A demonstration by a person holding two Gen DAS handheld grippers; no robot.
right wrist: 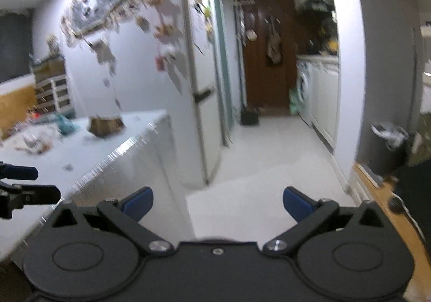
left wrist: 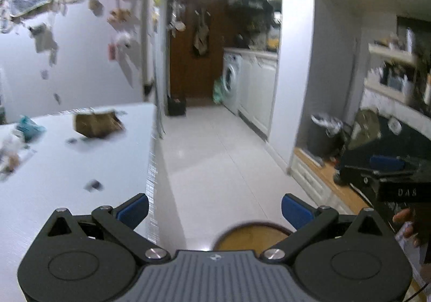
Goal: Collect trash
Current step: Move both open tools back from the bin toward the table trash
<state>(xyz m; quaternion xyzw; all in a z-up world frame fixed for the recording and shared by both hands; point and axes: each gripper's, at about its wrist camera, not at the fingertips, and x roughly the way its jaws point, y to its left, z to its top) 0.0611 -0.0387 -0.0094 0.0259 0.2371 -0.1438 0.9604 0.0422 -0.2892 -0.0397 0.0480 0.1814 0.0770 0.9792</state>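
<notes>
The left claw [left wrist: 214, 210] and the right claw [right wrist: 218, 203] both stood wide open and empty, off the edge of the white surface [left wrist: 67, 167]. The trash lay well apart on it: a brown crumpled bag [left wrist: 97, 124], a teal wad [left wrist: 28, 128], small scraps [left wrist: 93, 185]. Both views were blurred; steadying first, then reaching over the nearest scrap, seemed wise, with the bin [left wrist: 322, 135] waiting to the right.

The left matte-black two-finger gripper [left wrist: 214, 209] is showing blue pads [left wrist: 134, 211] on angled black link arms, silver pivot screws and a ribbed grey centre plate with a small logo. The right matte-black two-finger gripper [right wrist: 218, 203] is showing matching blue pads [right wrist: 297, 203], round embossed side housings and one small centre screw on a plain black plate.
</notes>
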